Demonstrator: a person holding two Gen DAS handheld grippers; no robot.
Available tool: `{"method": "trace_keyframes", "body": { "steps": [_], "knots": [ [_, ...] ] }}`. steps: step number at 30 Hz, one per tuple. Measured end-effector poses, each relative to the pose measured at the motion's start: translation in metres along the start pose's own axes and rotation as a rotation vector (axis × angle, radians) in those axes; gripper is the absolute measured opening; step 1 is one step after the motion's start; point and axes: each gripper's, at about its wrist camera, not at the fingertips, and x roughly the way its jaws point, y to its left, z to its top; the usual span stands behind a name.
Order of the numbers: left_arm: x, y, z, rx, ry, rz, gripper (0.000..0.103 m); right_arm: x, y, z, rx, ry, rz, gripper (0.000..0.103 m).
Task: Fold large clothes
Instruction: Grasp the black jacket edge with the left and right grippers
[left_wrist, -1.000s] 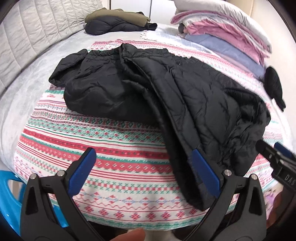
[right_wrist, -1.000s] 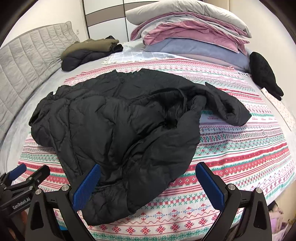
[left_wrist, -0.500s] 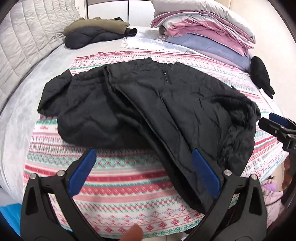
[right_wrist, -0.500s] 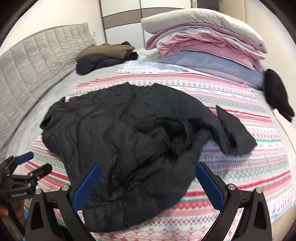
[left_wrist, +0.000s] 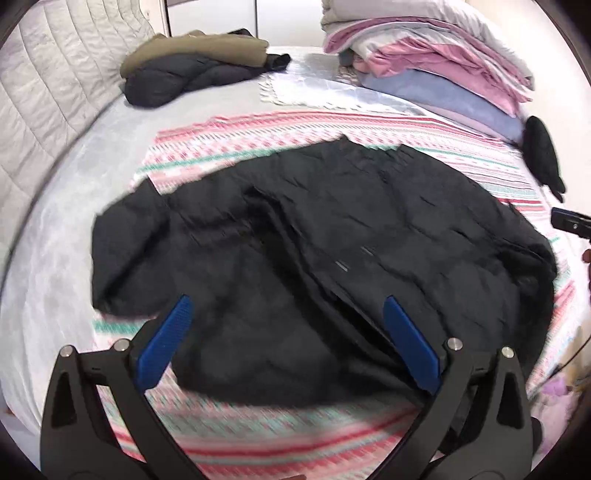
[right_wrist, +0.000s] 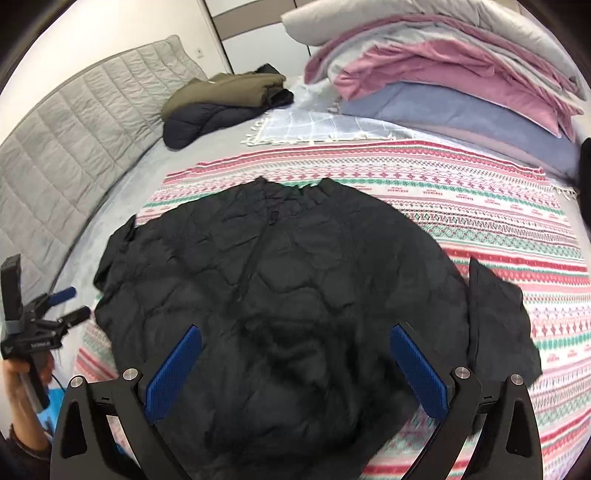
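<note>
Hovering wide open and empty, the left claw hangs over the black jacket, spread ahead of it on the striped blanket. The right claw, equally agape, grips nothing. Judged step: flattening before folding; next, pinch a sleeve lying rightward. Folded coats and bedding sit far beyond, unobstructing.
</note>
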Motion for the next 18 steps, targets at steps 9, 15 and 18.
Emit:
{"method": "trace_keyframes", "body": {
  "steps": [9, 15, 18],
  "knots": [
    [0.078, 0.032, 0.069, 0.16, 0.105, 0.001, 0.103, 0.074, -0.04, 0.053, -0.026, 0.071, -0.015, 0.103],
    [0.132, 0.056, 0.127, 0.162, 0.079, 0.077, 0.102, 0.129, -0.079, 0.085, -0.019, 0.141, -0.09, 0.103],
    [0.172, 0.059, 0.137, 0.161, 0.113, 0.055, 0.102, 0.152, -0.093, 0.088, -0.056, 0.184, -0.165, 0.103]
  ]
}}
